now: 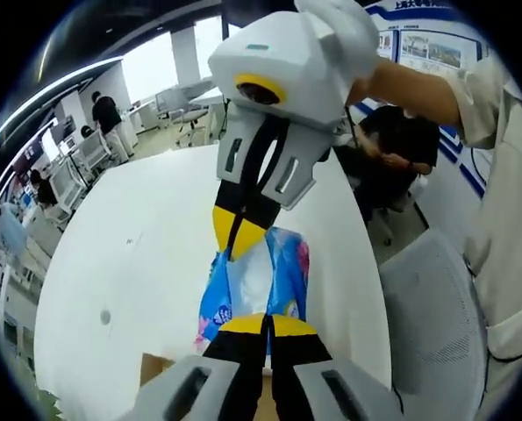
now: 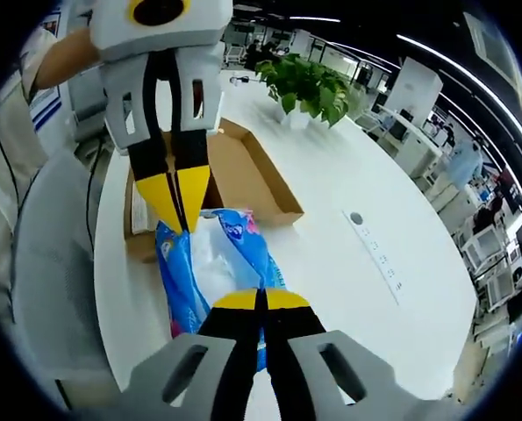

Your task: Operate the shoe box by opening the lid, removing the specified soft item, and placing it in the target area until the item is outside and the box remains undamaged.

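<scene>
Left gripper view looks along the left gripper [image 1: 265, 326], whose yellow-tipped jaws are pressed together on the near end of a blue and white soft pack [image 1: 259, 279]. The right gripper [image 1: 239, 232] comes down from above in this view, its jaws pinched on the far end of the same pack, so the pack hangs stretched between the two above the white table [image 1: 129, 263]. A corner of the cardboard shoe box [image 1: 155, 368] peeks out just beside the left gripper. A grey mesh chair [image 1: 436, 324] stands next to the table, and a person's arm and pale sleeve [image 1: 497, 175] reach in above the chair. In the right gripper view the right gripper [image 2: 262, 303] clamps one end of the pack [image 2: 217, 263], and the left gripper [image 2: 177, 197] clamps the other. The pack is outside the box, held in the air just in front of it. The box [image 2: 243, 167] lies open on the table [image 2: 348, 263]. Beyond the box a potted plant [image 2: 309, 83] stands on the table, and a power strip [image 2: 379, 254] lies on the table well apart from the box.
</scene>
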The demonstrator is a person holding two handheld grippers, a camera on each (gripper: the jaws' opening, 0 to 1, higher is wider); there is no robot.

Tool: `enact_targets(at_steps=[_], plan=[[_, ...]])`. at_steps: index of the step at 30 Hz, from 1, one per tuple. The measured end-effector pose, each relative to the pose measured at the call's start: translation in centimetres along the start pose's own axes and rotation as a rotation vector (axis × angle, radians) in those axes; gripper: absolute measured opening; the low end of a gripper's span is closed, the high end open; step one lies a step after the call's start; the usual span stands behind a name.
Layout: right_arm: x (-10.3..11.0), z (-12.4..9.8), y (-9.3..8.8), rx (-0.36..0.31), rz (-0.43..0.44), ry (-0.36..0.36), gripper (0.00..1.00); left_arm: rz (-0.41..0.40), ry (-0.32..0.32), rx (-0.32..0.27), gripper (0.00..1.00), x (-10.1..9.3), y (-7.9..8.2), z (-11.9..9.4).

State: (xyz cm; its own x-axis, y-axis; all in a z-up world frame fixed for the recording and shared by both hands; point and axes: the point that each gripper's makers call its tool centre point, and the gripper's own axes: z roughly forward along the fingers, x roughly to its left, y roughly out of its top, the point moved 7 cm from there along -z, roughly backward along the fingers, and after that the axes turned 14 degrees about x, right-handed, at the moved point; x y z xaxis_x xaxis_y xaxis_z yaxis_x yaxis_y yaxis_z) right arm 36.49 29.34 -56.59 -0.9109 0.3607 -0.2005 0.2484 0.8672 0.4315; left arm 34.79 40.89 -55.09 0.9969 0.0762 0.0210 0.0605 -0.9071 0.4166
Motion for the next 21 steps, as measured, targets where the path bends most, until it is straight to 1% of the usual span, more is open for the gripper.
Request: enact_targets(at_steps=[4, 6, 7, 12, 16, 21], plan=[[-0.9, -0.4, -1.4, 0.014, 0.004, -0.011, 0.0, 0.015, -0.01, -0.004, 0.0, 0.3, 1.5, 0.9], [-1.3, -0.5, -2.1, 0.018, 0.007, -0.013, 0.0, 0.019, -0.015, -0.005, 0.0, 0.4, 1.9, 1.1], [-1.5, -0.6, -2.3, 0.02, 0.007, -0.015, 0.0, 0.023, -0.017, -0.006, 0.0, 0.6, 2.5, 1.5], [-2.7, -0.9, -4.2, 0.033, 0.026, -0.02, 0.0, 0.042, -0.028, -0.009, 0.0, 0.9, 4.0, 2.4], [-3.5, -1.0, -5.5, 0.042, 0.041, -0.025, 0.0, 0.052, -0.044, -0.015, 0.0, 1.3, 5.7, 3.3], [-4.5, -1.3, -7.0, 0.05, 0.062, -0.036, 0.0, 0.075, -0.058, -0.014, 0.0, 1.5, 7.3, 4.4]])
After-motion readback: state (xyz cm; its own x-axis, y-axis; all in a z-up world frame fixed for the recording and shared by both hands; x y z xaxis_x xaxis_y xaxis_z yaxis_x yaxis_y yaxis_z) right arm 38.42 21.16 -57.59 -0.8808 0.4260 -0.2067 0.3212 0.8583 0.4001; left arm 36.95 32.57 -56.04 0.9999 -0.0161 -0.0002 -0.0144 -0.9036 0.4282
